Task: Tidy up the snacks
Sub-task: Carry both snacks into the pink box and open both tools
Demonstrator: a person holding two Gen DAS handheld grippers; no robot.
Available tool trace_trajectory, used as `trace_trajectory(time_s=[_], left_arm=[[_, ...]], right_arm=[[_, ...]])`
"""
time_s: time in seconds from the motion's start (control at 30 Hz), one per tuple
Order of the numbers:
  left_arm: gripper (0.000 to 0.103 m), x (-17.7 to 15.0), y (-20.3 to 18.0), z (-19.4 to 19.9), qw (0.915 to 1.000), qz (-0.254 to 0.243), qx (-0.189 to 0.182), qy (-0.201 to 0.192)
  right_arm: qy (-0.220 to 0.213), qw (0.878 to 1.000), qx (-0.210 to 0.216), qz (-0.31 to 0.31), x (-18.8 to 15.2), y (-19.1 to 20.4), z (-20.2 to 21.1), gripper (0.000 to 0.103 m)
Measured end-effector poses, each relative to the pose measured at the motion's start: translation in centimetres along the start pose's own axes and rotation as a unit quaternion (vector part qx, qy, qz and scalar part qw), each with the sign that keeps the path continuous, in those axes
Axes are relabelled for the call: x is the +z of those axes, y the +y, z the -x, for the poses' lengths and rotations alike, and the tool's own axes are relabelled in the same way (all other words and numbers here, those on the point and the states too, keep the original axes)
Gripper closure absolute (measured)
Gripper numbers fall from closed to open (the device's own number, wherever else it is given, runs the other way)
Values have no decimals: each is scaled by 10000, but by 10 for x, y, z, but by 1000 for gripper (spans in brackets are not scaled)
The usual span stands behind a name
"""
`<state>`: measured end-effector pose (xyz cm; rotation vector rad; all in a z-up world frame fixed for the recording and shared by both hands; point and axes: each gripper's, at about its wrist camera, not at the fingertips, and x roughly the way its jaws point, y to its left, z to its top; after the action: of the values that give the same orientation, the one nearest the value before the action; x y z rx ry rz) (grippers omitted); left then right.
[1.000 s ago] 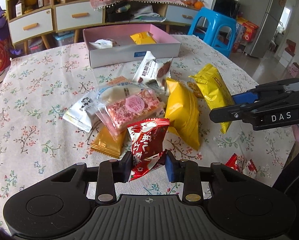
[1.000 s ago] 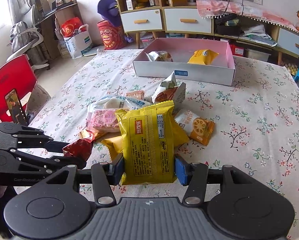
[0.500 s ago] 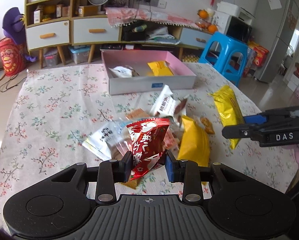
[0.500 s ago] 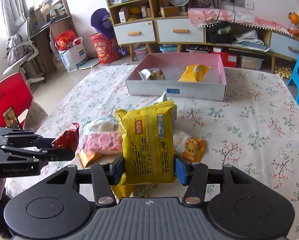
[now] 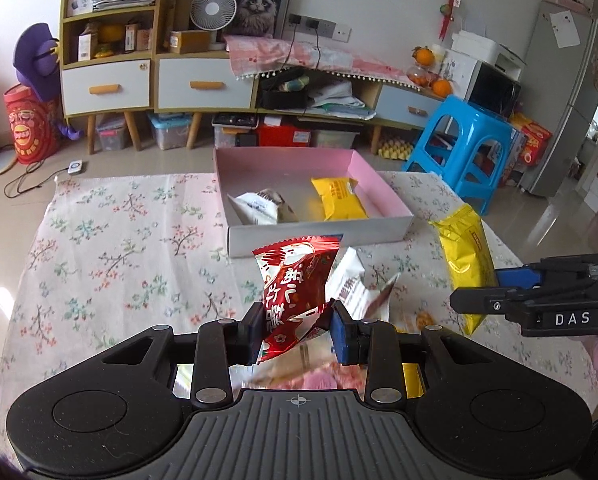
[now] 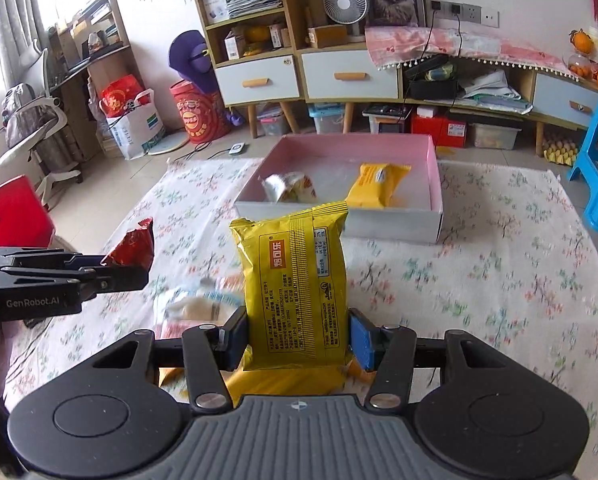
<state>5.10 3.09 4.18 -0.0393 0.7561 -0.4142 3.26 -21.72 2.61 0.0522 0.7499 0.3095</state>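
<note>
Left gripper (image 5: 295, 330): jaws drawn in on the red snack packet (image 5: 295, 284), pinching its lower half; packet stands upright between the pads, clear of the table. Right gripper (image 6: 297, 338): jaws wider apart, clamped on the lower sides of the yellow snack packet (image 6: 295, 280), printed back facing the camera, top seam upright. In the left wrist view the right gripper enters from the right edge with the yellow packet hanging off its tip; in the right wrist view the left gripper enters from the left with the red packet at its tip. The two grippers are well apart.

Below and just beyond the jaws: remaining snack pile (image 5: 363, 292) on the floral tablecloth (image 5: 131, 248), partly blurred; a white wrapper is the clearest piece.

Farther: pink-lined box (image 5: 383, 226) on the table's far side, holding a white packet (image 5: 259, 208) at left and a small yellow packet (image 5: 341, 196) at right, apart from each other.

Versus 1.0 s ago: both packets are raised higher off the table, the pile sits lower in frame, and the box interior is more fully visible.
</note>
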Motion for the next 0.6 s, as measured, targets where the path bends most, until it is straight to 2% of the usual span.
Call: trace_trajectory(time_s=[0.2,0.43,0.6], left_arm=[[72,23,6,-30,9998,191,2,-47],[72,49,6,-72,9995,212,50,-239],[72,61,2,-104,9993,306,14,-209]], right_arm=[[34,9994,-66,-337,29,-23,-24,61],[-107,9964,-425,-725,59,-58,-60,61],[-152,9919,-553,-1129,70,-85,-89,61]])
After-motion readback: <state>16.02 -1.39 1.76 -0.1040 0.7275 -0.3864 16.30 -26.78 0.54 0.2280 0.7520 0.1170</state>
